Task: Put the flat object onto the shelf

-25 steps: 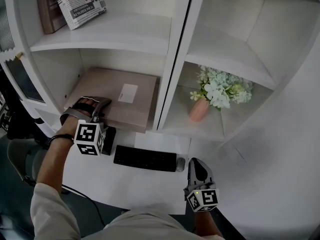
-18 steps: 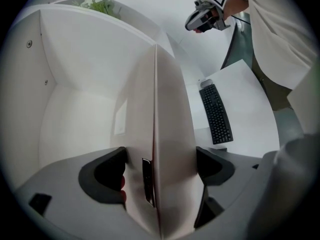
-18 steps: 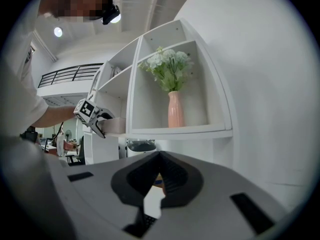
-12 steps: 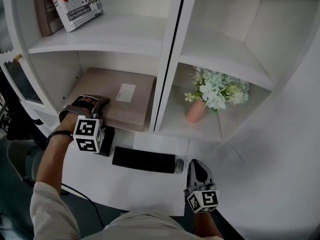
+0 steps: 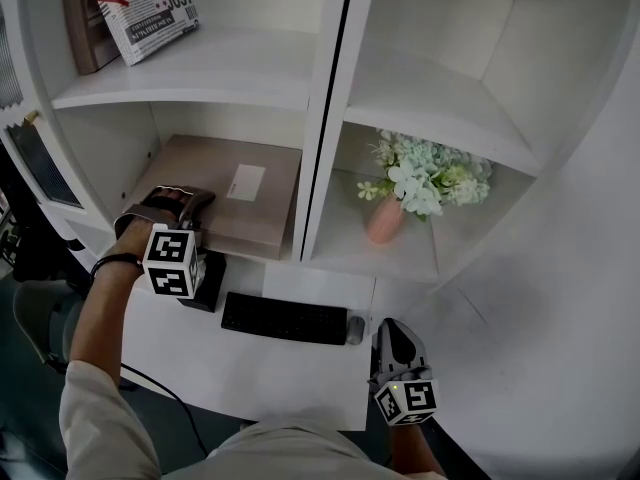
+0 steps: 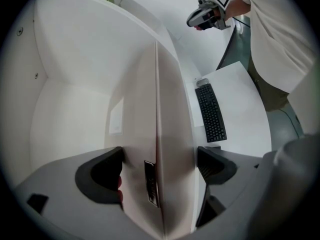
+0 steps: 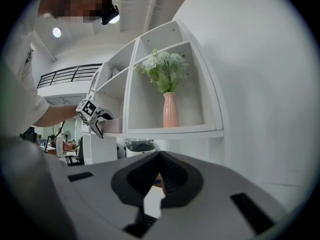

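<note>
The flat object, a beige box (image 5: 225,193) with a white label, lies on the floor of the shelf's lower left compartment (image 5: 110,158). My left gripper (image 5: 165,203) straddles its near left corner. In the left gripper view the box (image 6: 170,134) stands edge-on between the jaws, which are opening, and a gap shows at the right pad (image 6: 212,164). My right gripper (image 5: 390,333) hangs low by the desk's right edge, away from the shelf. Its jaws (image 7: 159,176) are shut with nothing in them.
A pink vase of pale flowers (image 5: 385,218) stands in the lower right compartment. A newspaper-print box (image 5: 150,8) leans on the upper left shelf. Below the shelf are a white desk (image 5: 250,368) with a black keyboard (image 5: 285,318), a mouse (image 5: 355,330) and a small black object (image 5: 212,278).
The head view has drifted slightly. The left gripper stays at the box's near corner, the box lies in the same place on the shelf, and the right gripper has not moved.
</note>
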